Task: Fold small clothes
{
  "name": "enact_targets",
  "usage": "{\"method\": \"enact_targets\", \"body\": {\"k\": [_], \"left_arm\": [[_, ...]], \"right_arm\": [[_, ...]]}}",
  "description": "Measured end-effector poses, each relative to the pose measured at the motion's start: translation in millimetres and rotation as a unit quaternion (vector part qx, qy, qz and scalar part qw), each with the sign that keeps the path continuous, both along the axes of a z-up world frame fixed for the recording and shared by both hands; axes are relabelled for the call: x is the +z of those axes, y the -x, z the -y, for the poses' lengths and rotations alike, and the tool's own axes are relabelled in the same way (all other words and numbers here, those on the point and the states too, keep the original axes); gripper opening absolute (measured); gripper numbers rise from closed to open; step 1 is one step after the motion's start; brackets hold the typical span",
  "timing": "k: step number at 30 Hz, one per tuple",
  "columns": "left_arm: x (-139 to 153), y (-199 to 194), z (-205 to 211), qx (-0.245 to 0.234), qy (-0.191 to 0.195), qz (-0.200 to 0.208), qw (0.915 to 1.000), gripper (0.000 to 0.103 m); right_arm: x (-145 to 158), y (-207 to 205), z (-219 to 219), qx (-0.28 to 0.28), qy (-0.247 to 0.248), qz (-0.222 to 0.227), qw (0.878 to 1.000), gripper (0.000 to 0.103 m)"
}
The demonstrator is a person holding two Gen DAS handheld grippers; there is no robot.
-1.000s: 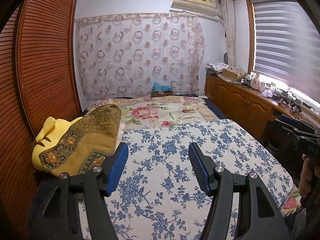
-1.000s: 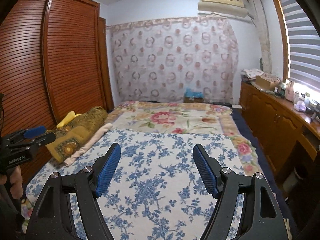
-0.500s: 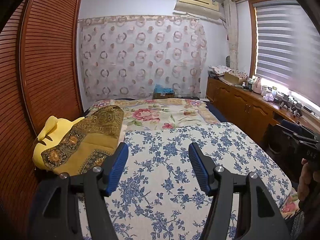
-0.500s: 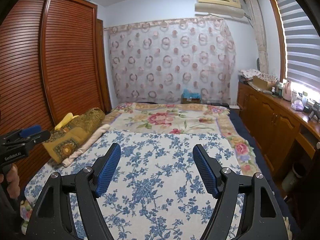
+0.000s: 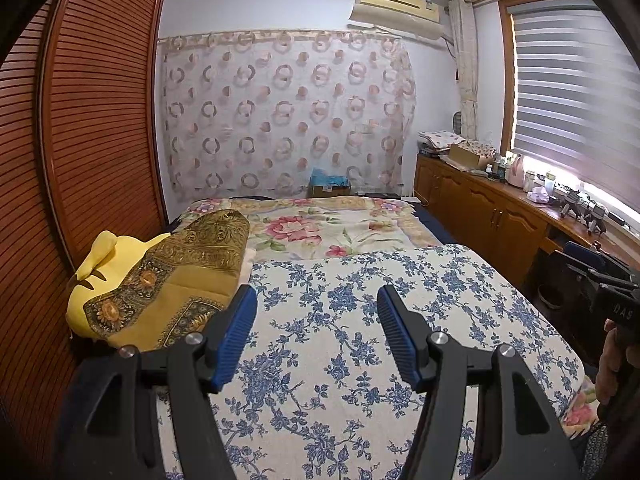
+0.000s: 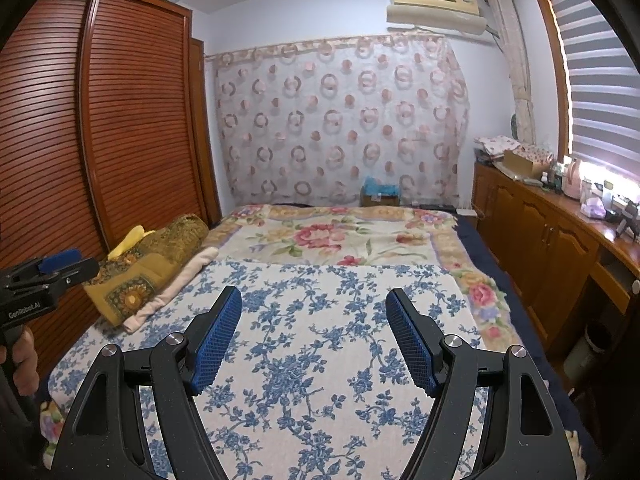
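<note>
**Two tools spread wide over the bed, nothing gripped**

Left tool [image 5: 316, 320] hangs above the blue-flowered bedspread [image 5: 360, 340] with its two blue pads [image 5: 236, 336] far apart and nothing between them. The right tool [image 6: 314, 324] is held the same way over the same spread, jaws wide and bare. Each tool shows up in the other's camera: the right one [image 5: 600, 276] at the right edge of the left view, gripped by a hand [image 5: 612, 364], and the left one [image 6: 44, 276] at the left edge of the right view, with fingers [image 6: 20, 354] under it.

By count: two tools, two pads on each, one bed with two covers, the blue-flowered spread near and a rose-patterned blanket [image 6: 340, 236] beyond it. At the left side of the bed lies one pile of folded cloth: a gold-and-brown patterned piece [image 5: 176, 276] on top, a yellow piece [image 5: 100, 256] behind it and a pale cream piece [image 6: 172, 288] under it. No small garment lies on the open part of the spread, and I cannot tell whether the pile holds the clothes to be folded.

Around the bed stand one slatted wooden wardrobe [image 5: 92, 120], one ringed curtain [image 5: 284, 116], one air conditioner [image 6: 436, 4], one window blind [image 5: 572, 100] and one long table [image 6: 560, 216] crowded with small items.

Compared with a second ago, both cameras are tilted slightly higher, showing more ceiling and wall. The jaws are as wide as before, and the pile has not moved.
</note>
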State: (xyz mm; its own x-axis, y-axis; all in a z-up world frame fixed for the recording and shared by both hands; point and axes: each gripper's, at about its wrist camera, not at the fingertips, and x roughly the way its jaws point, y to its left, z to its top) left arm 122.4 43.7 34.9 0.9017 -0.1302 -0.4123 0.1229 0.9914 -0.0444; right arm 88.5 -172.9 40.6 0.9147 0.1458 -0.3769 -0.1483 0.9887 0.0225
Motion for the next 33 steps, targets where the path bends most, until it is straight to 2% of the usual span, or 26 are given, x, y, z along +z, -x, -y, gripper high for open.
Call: {"method": "enact_targets", "body": {"k": [33], "left_arm": [[-0.1,1.3,-0.8,-0.004,-0.001,0.004,1.0000,0.062]], "right_arm": [[0.4,1.8,3.1,-0.001,-0.001,-0.001,1.000,0.076]]}}
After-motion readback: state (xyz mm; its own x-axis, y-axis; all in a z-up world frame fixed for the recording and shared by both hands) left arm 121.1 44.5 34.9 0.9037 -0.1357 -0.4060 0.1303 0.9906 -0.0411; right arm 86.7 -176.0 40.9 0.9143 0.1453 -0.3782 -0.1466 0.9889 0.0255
